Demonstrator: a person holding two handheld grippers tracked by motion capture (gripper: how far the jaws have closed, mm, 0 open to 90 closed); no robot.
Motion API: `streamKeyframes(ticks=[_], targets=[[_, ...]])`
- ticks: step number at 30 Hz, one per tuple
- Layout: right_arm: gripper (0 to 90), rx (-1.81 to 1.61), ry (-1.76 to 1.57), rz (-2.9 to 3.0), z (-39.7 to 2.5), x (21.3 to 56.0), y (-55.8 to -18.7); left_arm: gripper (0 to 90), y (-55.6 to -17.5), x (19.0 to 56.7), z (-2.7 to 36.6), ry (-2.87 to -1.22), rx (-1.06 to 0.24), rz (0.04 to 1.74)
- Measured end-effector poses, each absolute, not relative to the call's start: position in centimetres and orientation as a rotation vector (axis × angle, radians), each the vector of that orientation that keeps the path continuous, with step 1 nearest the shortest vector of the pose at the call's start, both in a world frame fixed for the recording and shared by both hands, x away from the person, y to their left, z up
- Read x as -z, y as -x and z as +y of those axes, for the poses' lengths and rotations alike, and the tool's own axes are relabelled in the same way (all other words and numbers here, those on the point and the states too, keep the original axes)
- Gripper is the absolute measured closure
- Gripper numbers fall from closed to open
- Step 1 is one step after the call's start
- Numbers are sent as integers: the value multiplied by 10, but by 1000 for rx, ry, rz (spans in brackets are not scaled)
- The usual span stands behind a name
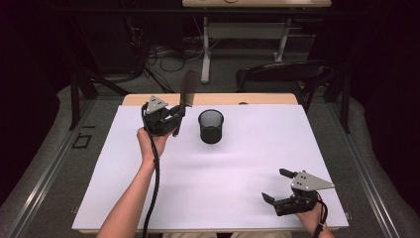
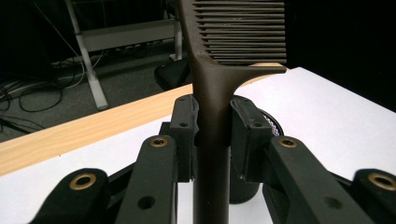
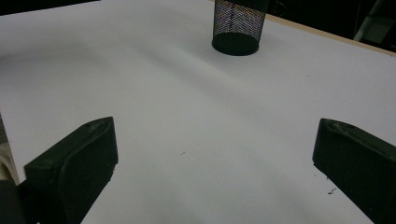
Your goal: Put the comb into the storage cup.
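The left tool (image 1: 173,120) clamps a dark comb (image 1: 188,88) upright, at nine o'clock of the mesh cup (image 1: 211,126). I cannot tell whether anything lies inside the cup. The right tool (image 1: 276,186) rests agape on the surface (image 1: 257,144) at five o'clock.

looks like a lab or recording room, not a home. dark surround with black drapes on both sides. wooden table (image 1: 208,99) covered by a plain white sheet (image 1: 247,163), staged as a work surface. loose cables (image 1: 163,59) sprawl on the grey carpet behind it. a second desk with white metal legs (image 1: 205,49) stands at the back, a black chair (image 1: 282,74) pushed near the table. tape marks (image 1: 81,141) on the floor at left.
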State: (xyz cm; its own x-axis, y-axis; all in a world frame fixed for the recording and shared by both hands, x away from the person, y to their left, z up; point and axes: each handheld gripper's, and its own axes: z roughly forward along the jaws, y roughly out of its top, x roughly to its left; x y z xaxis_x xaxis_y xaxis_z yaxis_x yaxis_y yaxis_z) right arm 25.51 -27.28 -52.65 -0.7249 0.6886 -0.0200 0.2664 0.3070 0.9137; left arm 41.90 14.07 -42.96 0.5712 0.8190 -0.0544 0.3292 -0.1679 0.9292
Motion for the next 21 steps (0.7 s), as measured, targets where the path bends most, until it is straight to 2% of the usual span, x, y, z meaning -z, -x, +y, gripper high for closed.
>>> streamKeyframes(ticks=[21], targets=[[0,-1401,-852,2172,-273,527,-255,723,-428,426,140,-1708,-583,972]])
